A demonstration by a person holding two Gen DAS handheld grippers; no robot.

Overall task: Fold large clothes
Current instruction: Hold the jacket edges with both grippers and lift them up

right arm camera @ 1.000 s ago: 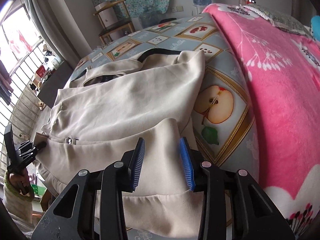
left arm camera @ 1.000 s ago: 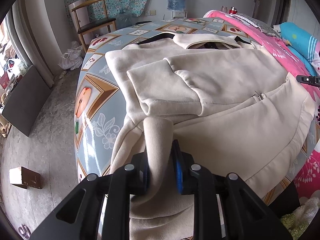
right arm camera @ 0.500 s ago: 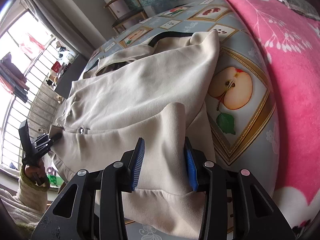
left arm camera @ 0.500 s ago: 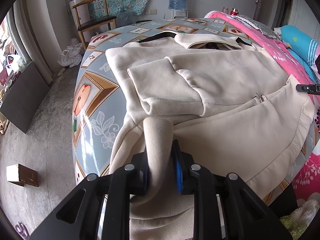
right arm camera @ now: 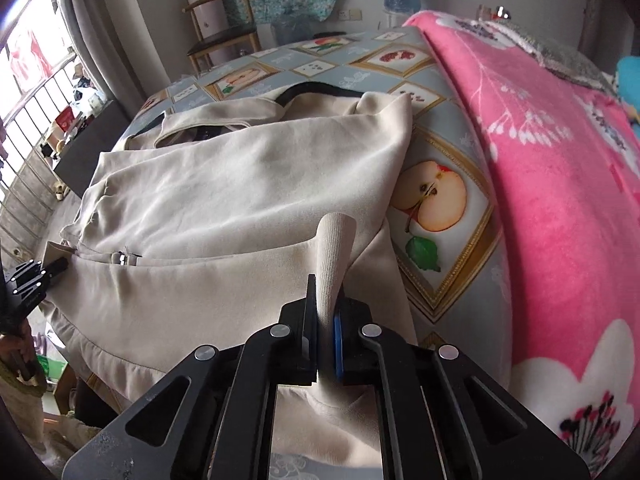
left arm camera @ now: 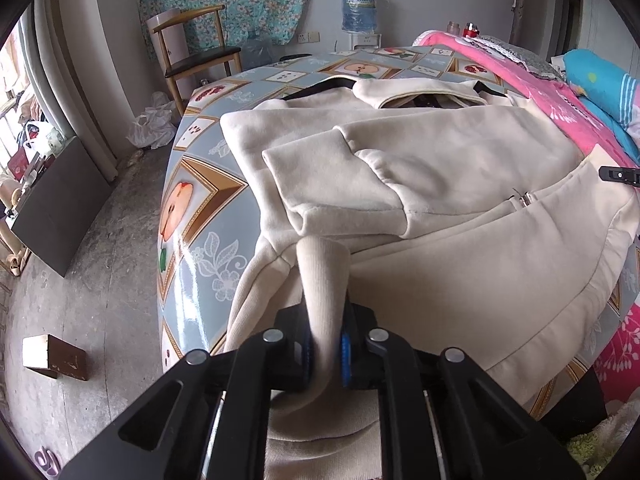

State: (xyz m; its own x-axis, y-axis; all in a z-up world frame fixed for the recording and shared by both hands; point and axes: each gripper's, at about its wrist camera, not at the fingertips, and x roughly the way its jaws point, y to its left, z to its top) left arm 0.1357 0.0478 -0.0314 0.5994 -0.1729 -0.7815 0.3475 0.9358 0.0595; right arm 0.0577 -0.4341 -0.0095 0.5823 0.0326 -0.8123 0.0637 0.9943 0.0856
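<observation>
A large cream jacket (left arm camera: 440, 184) lies spread on a table with a fruit-print cloth (left arm camera: 188, 208); it also shows in the right wrist view (right arm camera: 224, 184). One sleeve is folded across its body. My left gripper (left arm camera: 325, 344) is shut on the ribbed hem at the jacket's near left corner. My right gripper (right arm camera: 326, 344) is shut on the ribbed hem (right arm camera: 334, 248) at the near right corner. Each gripper shows small at the edge of the other's view.
A pink flowered blanket (right arm camera: 560, 184) covers the right part of the table. A wooden chair (left arm camera: 196, 48) and a water bottle (left arm camera: 358, 6) stand at the far wall. A small wooden block (left arm camera: 54, 356) lies on the concrete floor at left.
My right gripper was open around the hem a second ago and has closed on it. My left gripper has kept its hold and barely moved.
</observation>
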